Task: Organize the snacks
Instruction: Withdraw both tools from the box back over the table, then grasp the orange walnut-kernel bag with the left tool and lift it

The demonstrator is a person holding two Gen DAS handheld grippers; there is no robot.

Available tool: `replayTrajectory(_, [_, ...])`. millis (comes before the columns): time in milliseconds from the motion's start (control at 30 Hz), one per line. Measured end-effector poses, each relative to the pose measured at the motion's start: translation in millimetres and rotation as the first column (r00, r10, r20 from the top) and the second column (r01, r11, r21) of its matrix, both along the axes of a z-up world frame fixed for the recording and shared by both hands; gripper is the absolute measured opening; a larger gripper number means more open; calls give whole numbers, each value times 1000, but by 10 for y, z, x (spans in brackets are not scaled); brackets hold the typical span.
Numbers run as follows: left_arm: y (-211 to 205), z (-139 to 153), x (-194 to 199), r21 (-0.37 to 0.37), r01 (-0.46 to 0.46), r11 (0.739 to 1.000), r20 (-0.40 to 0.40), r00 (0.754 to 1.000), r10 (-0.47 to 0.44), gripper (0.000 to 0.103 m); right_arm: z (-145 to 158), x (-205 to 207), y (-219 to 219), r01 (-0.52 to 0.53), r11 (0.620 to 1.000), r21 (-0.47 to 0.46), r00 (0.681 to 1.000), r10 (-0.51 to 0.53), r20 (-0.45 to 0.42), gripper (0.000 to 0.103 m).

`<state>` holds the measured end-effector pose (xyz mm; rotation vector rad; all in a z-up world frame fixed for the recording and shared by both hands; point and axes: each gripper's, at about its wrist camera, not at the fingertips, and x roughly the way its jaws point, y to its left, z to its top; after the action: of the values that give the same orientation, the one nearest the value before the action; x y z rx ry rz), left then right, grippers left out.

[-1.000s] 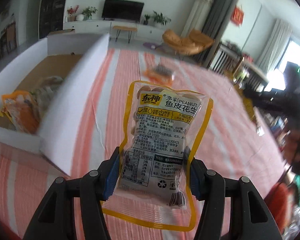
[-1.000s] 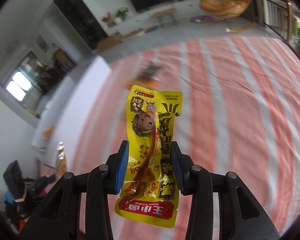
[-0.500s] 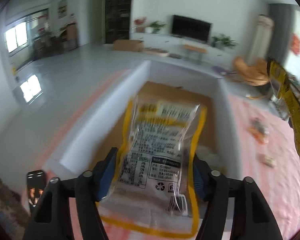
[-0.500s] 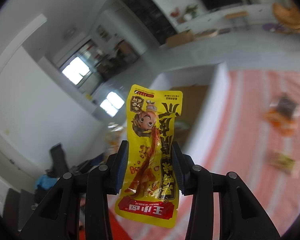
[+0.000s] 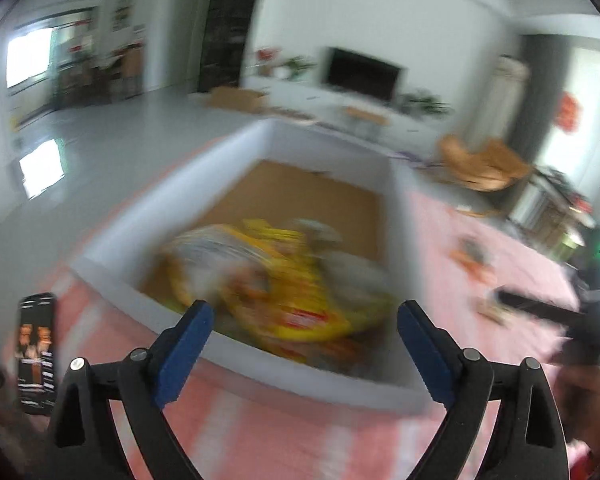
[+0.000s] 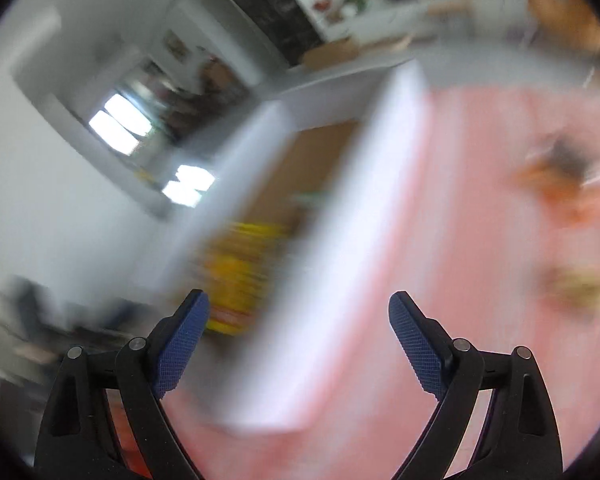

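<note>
While its jaws are opening with nothing between them, the left hand-held gripper (image 5: 302, 330) hangs above the white box (image 5: 396, 200), where blurred yellow snack packets (image 5: 284, 280) lie; the right hand-held gripper (image 6: 298, 322) likewise spreads empty beside the box wall, with striped cloth (image 6: 480, 240) beyond.

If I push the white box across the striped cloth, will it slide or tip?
The white box looks wide and low-walled, so it would probably slide rather than tip. The few snack packets inside likely add little weight. The cloth may bunch.
</note>
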<state>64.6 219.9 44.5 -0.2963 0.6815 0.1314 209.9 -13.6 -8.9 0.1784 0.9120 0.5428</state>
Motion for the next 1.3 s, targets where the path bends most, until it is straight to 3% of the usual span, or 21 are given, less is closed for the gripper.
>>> replayTrajectory(33, [-210, 42, -70, 0, 59, 998, 30, 998, -59, 102, -84, -79, -215, 34, 996, -86, 999, -32, 22, 93])
replayTrajectory(167, [-947, 103, -228, 18, 248, 969, 69, 966, -249, 103, -502, -429, -1227, 187, 943, -276, 982, -183, 43, 93])
replayTrajectory(333, [-1782, -86, -98, 33, 441, 897, -15, 898, -440, 103, -679, -900, -2385, 422, 851, -312, 905, -416, 92, 93])
replayTrajectory(400, [-2100, -315, -19, 63, 499, 864, -77, 866, -495, 103, -664, -1025, -2605, 471, 825, -313, 880, -462, 106, 93])
replayTrajectory(500, [-2366, -630, 115, 78, 529, 845, -175, 842, -510, 103, -782, -1113, -2818, 506, 797, -329, 859, -498, 115, 93])
replayTrajectory(667, [-2464, -1001, 264, 106, 495, 862, -251, 853, -458, 103, -753, -1243, -2860, 515, 797, -316, 854, -509, 109, 94])
replayTrajectory(833, [-2456, -1225, 472, 124, 461, 879, -278, 866, -415, 103, -841, -1154, -2752, 499, 770, -398, 861, -495, 121, 97])
replayTrajectory(1300, [-2453, -1380, 586, 153, 435, 888, -274, 882, -385, 103, -930, -1170, -2781, 495, 781, -382, 862, -498, 97, 103])
